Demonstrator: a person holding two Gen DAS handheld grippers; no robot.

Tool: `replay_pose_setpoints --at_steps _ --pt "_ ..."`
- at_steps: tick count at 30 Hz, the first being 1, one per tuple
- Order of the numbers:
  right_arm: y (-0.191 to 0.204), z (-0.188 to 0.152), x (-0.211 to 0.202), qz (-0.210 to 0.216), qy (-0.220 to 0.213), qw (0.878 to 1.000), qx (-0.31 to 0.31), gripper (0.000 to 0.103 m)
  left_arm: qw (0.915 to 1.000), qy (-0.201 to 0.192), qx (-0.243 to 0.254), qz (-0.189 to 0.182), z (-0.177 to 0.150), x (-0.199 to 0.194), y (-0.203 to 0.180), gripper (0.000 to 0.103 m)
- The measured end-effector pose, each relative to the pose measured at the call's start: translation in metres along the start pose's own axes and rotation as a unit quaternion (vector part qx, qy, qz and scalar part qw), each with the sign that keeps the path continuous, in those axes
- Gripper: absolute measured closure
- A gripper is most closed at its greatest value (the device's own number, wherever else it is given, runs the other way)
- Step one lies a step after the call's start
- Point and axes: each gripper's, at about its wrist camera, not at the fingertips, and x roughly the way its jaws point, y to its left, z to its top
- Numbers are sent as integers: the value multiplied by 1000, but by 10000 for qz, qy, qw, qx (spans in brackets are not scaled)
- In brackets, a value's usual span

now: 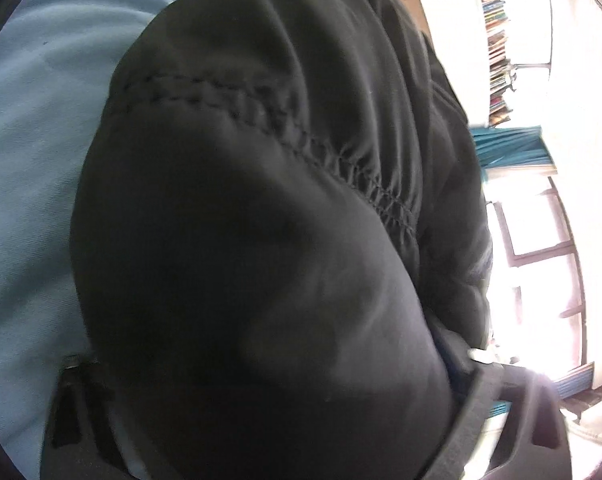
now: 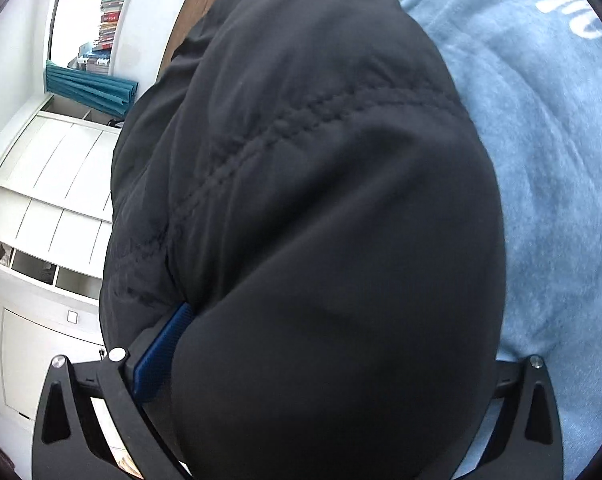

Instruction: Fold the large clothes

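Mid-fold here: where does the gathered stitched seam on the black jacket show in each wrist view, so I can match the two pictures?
Left wrist: the seam crosses the black jacket from upper left down to centre right.
Right wrist: the seam rises from lower left to upper right across the jacket's upper half.
Shared landmark: the teal curtain, right edge in the left view, upper left in the right view.

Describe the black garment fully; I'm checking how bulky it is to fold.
The black garment is a dark, smooth, slightly padded-looking fabric, bunched into a puffy mound that fills both wrist views. A gathered, stitched seam runs across it. It lies over light blue cloth. Fabric bulges between the fingers of the left gripper and the right gripper, whose blue pad presses against it.
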Motion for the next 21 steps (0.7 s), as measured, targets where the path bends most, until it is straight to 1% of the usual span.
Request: replay_pose_setpoints --at_steps 1,2,3,4,5,6,7,10,13,17,21 --pt "3 0 1 -36 3 10000 -54 6 9999 -87 17 -107 -4 -2 -4 40" --pt "7 0 1 -15 -7 9999 -126 16 9997 -174 116 -107 -8 -4 -10 54" --pt "12 -1 0 96 -44 9997 -200 37 9994 -230 239 -71 -9 -3 -17 63" --pt "16 -3 -2 166 -84 9995 -237 51 9990 -262 352 -31 -12 -5 -25 66" --pt "23 -2 -5 185 -164 9991 -346 56 9985 -301 467 8 -14 -7 -34 70" --pt "29 -3 -8 178 -208 9986 -456 64 9978 -337 577 30 -15 -9 -45 73" --pt "38 -3 -10 162 -270 9978 -584 68 9969 -360 694 19 -17 -12 -55 73" --pt "67 -3 -21 212 -454 9942 -955 74 9918 -419 1207 -85 -24 -27 -98 75" --pt "100 -6 -38 302 -663 9886 -1320 76 9862 -426 1591 -188 -35 -42 -136 75" --pt "141 -12 -61 429 -901 9814 -1641 77 9803 -499 1871 -399 -57 -67 -170 75" --pt "169 -21 -94 577 -1121 9756 -1800 78 9764 -549 2025 -516 -82 -97 -188 74"
